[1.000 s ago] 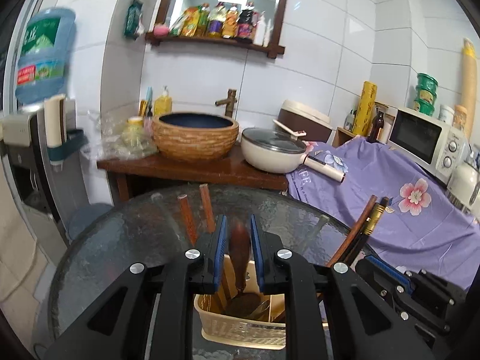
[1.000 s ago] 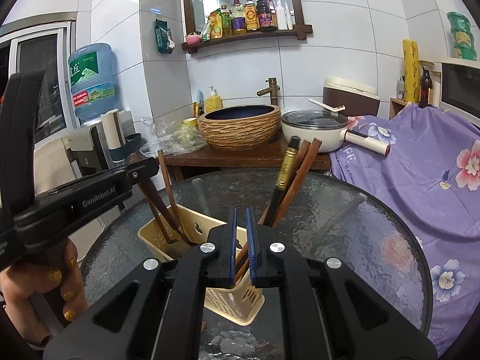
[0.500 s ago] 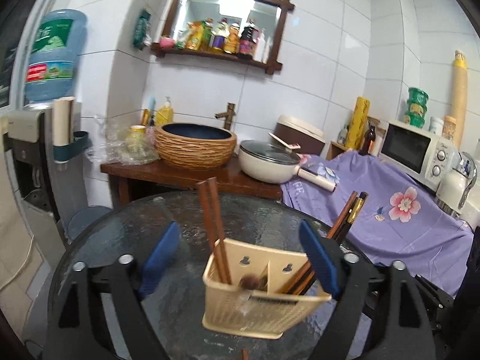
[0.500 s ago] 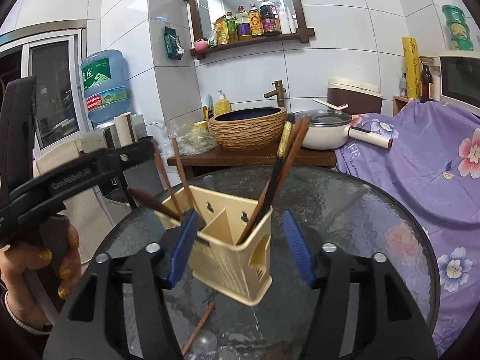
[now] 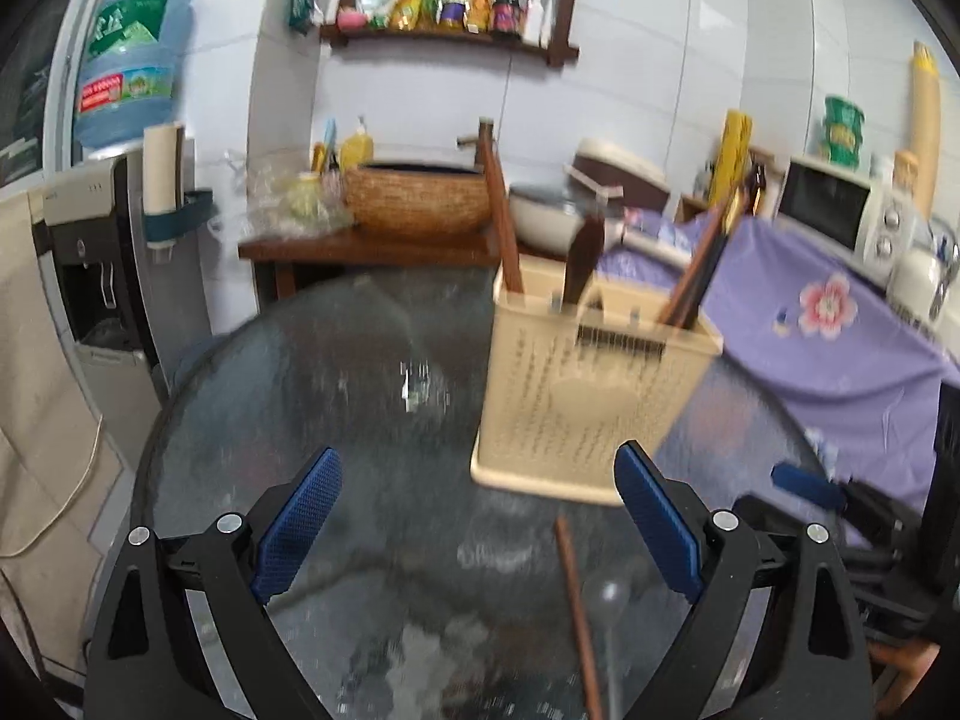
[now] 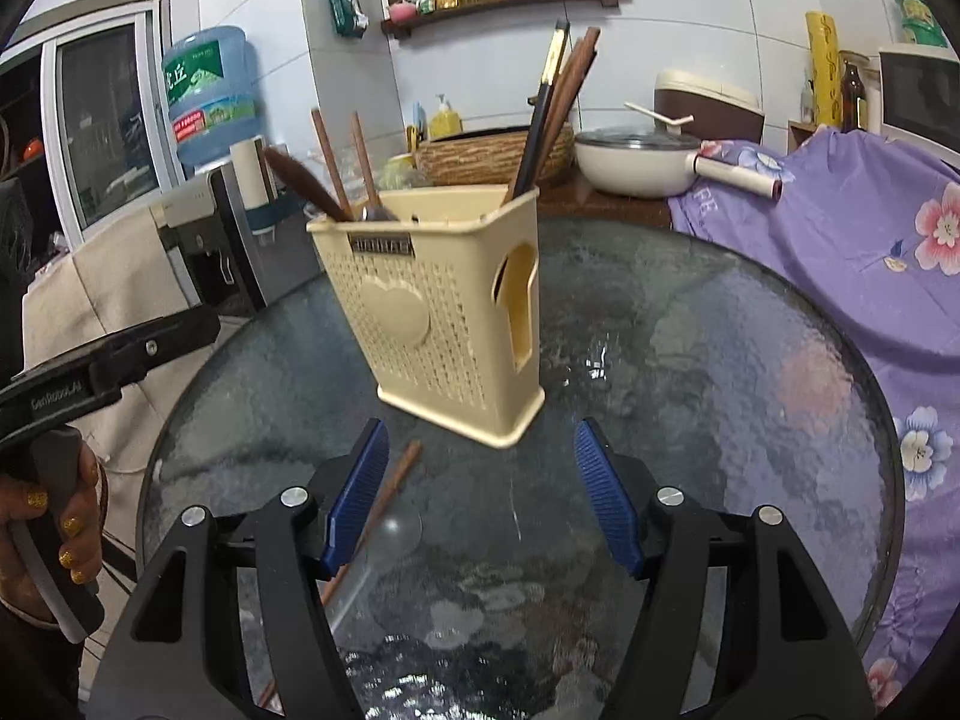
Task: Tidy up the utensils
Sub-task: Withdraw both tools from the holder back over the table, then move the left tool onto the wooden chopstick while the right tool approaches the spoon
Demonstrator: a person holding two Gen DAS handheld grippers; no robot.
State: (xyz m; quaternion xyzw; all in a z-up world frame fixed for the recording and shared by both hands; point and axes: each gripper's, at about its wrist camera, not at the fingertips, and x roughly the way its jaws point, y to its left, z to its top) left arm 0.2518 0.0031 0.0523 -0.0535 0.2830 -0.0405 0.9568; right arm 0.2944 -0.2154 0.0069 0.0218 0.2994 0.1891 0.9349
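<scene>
A cream plastic utensil holder (image 6: 444,312) stands on the round glass table (image 6: 690,360); it also shows in the left wrist view (image 5: 588,396). It holds brown chopsticks (image 6: 555,108) in its right part and wooden utensils (image 6: 327,162) in its left part. One brown chopstick (image 5: 576,606) and a clear spoon (image 5: 606,600) lie flat on the glass near me; both show in the right wrist view, the chopstick (image 6: 390,486) and the spoon (image 6: 399,531). My left gripper (image 5: 477,534) is open and empty, short of the holder. My right gripper (image 6: 483,495) is open and empty, just before the holder.
A wooden side table (image 5: 360,249) behind carries a woven basin (image 5: 420,198) and a lidded white pan (image 6: 642,162). A purple floral cloth (image 6: 870,228) covers the counter at right, with a microwave (image 5: 840,216). A water dispenser (image 5: 96,276) stands at left.
Both grippers opened from shut and drew back from the holder. The wooden utensil from my left gripper and the chopsticks from my right now stand in the holder.
</scene>
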